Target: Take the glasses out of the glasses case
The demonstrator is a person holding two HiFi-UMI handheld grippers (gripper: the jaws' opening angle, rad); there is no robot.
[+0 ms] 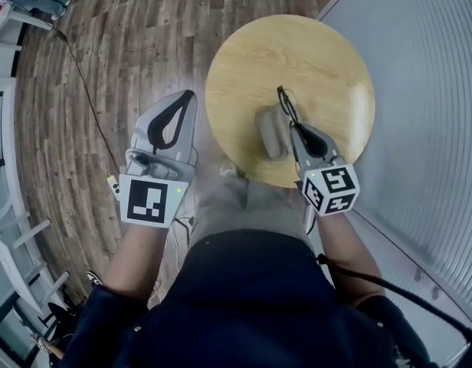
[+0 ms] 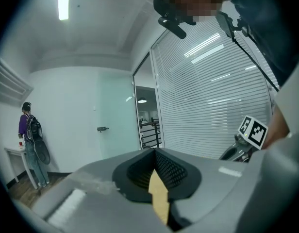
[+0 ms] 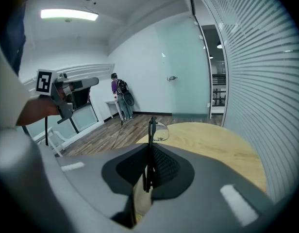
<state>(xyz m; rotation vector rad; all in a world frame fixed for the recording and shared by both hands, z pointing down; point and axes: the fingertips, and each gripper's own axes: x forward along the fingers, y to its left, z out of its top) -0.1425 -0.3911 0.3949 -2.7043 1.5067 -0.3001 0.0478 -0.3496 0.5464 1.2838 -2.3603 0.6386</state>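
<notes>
A grey glasses case (image 1: 271, 134) lies on the round wooden table (image 1: 297, 52) near its front edge. My right gripper (image 1: 292, 126) hovers over the case and is shut on the black-framed glasses (image 1: 285, 101), which stick out beyond its tip. In the right gripper view the thin black temple is pinched between the jaws of the right gripper (image 3: 150, 147), and a clear lens (image 3: 160, 131) shows above the tabletop; the case is hidden there. My left gripper (image 1: 188, 98) is held left of the table over the floor, shut and holding nothing. In its own view the left gripper (image 2: 155, 152) points up into the room.
White slatted blinds (image 1: 420, 90) run along the right of the table. A black cable (image 1: 83, 75) crosses the wood floor at the left, and white furniture (image 1: 6, 205) lines the left edge. A person (image 2: 30, 144) stands far off by a white table.
</notes>
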